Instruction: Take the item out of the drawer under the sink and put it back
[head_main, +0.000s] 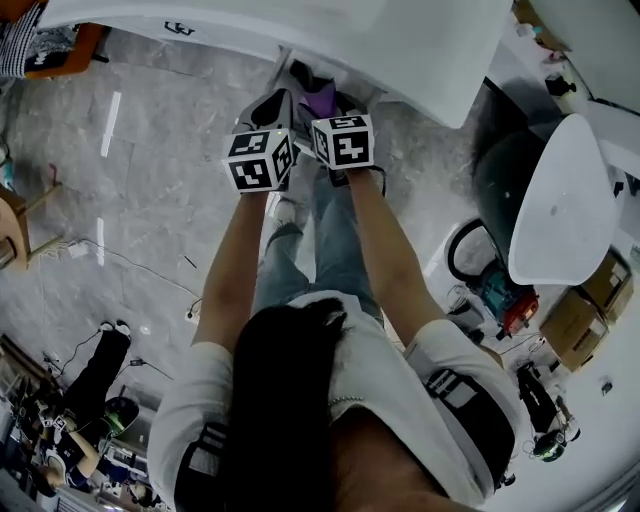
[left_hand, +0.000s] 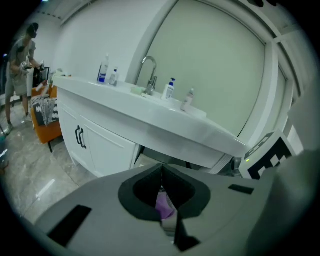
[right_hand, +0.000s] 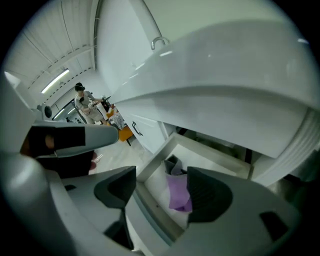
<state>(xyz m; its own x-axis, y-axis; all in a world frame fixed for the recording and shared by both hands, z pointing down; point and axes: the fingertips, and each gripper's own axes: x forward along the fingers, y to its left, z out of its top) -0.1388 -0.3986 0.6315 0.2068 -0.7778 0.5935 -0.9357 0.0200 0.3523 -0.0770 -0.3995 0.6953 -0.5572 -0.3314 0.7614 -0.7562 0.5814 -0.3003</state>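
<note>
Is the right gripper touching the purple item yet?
Cannot tell. In the right gripper view, the open right gripper overlaps the purple item, hiding any gap.

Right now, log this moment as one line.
drawer: open | purple item: inside drawer | right tongs: open, over item, not gripping | left tongs: shut, empty

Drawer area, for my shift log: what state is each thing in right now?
drawer: pulled open under the sink counter.
purple item: lying inside the drawer, not gripped.
left gripper: jaws shut, empty.
right gripper: jaws apart, gripping nothing.
cabinet doors: closed.
</note>
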